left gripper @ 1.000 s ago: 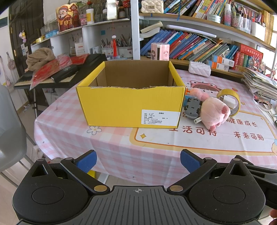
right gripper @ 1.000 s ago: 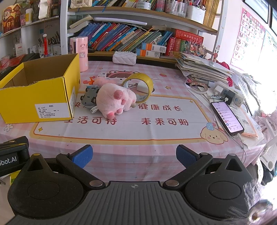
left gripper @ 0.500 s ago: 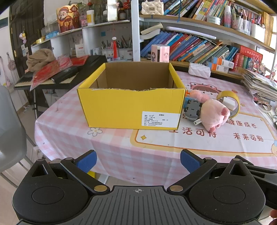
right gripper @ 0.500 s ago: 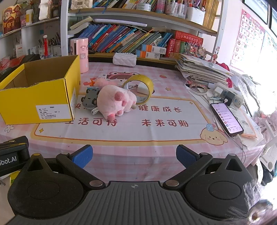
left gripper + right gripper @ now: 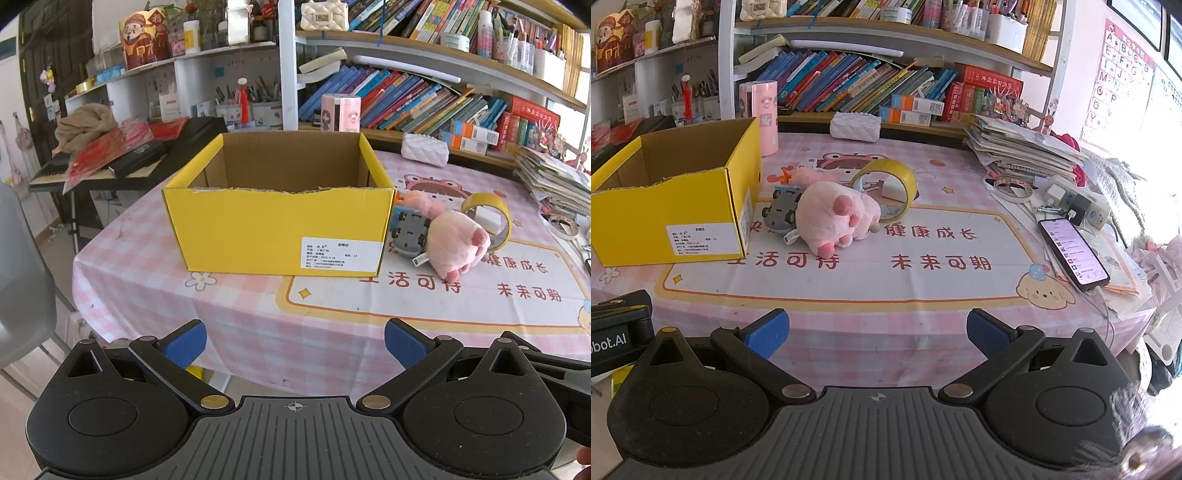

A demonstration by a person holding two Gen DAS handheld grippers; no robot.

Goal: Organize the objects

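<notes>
Bookshelves (image 5: 871, 85) crowded with slanting books run along the far wall behind a table (image 5: 332, 325) covered in a pink checked cloth with a printed cartoon mat. Near the table's left edge stands an open yellow cardboard box (image 5: 277, 225), its top flaps gone, a white label on its near face; what its floor holds cannot be seen from either camera. Just beside the box's right wall lies a small grey toy car (image 5: 781, 214), and touching the car is a pink plush pig (image 5: 836, 216) lying on its side. Behind the pig a roll of yellow tape (image 5: 899, 181) stands on edge, with a white eraser-like block (image 5: 892, 190) showing through its ring. Toward the table's right edge a phone (image 5: 1073, 249) lies face up, screen lit, next to a stack of papers (image 5: 1019, 151) and a power strip (image 5: 1078, 205).

Both tools hang short of the table's near edge, touching nothing. The left gripper (image 5: 293, 341) has its blue pads spread wide, empty. The right gripper (image 5: 877, 332) is likewise spread wide and empty.
</notes>
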